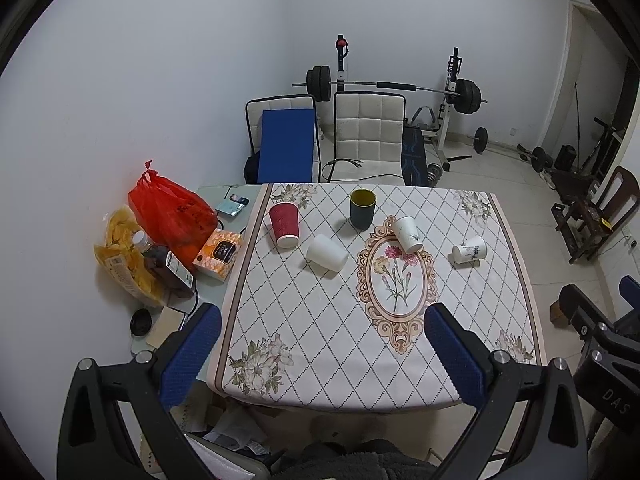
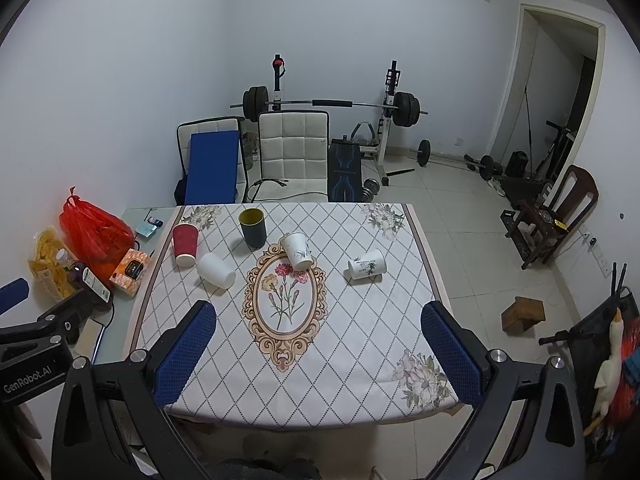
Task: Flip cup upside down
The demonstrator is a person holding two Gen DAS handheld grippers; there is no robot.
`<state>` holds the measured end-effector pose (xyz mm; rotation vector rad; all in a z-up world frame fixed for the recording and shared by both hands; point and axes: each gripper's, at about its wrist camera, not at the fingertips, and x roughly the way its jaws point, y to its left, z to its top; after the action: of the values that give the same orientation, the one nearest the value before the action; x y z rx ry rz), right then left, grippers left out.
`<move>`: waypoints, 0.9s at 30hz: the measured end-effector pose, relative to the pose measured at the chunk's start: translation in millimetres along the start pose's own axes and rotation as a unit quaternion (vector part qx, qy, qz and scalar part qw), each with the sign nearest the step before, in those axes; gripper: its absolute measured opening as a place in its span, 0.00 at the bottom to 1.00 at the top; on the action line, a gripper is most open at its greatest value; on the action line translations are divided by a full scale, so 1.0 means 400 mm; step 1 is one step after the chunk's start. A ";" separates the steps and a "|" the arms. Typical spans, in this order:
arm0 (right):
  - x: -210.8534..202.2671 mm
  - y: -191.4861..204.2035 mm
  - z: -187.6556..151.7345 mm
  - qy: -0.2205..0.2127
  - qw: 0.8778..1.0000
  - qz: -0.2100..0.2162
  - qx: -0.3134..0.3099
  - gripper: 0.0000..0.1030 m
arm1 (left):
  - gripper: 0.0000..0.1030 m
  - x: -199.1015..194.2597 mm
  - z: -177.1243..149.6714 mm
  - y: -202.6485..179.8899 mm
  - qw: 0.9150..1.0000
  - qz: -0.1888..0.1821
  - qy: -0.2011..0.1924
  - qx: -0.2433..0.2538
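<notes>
Several cups sit on the patterned tablecloth (image 1: 320,320). A dark green cup (image 1: 362,208) (image 2: 253,228) stands upright with its mouth up. A red ribbed cup (image 1: 284,225) (image 2: 185,245), a plain white cup (image 1: 327,253) (image 2: 216,271) and a printed white cup (image 1: 407,233) (image 2: 296,251) stand upside down. Another printed white cup (image 1: 469,249) (image 2: 366,264) lies on its side at the right. My left gripper (image 1: 320,344) and right gripper (image 2: 318,340) are both open and empty, held above the table's near edge.
A red plastic bag (image 1: 172,212), a bag of chips (image 1: 124,256), a bottle (image 1: 166,264) and an orange box (image 1: 218,254) sit on the table's left side. Two chairs (image 1: 368,136) and a barbell rack (image 1: 400,88) stand behind. A wooden stool (image 2: 524,314) is on the floor right.
</notes>
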<state>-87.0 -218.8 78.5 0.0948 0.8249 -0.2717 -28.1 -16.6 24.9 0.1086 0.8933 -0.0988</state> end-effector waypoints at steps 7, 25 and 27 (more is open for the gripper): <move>-0.005 -0.003 -0.003 0.000 1.000 0.001 0.001 1.00 | 1.00 -0.001 0.000 -0.004 1.000 -0.002 0.000 -0.001; -0.020 0.016 0.011 -0.005 1.000 0.005 0.000 1.00 | 1.00 -0.008 -0.003 -0.007 1.000 -0.002 -0.002 -0.002; -0.021 0.019 0.013 -0.005 1.000 0.006 -0.002 1.00 | 1.00 -0.008 -0.003 -0.007 1.000 -0.002 -0.003 -0.002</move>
<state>-86.8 -210.7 88.2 0.0953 0.8148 -0.2594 -31.5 -19.2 26.5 0.1030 0.8880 -0.1010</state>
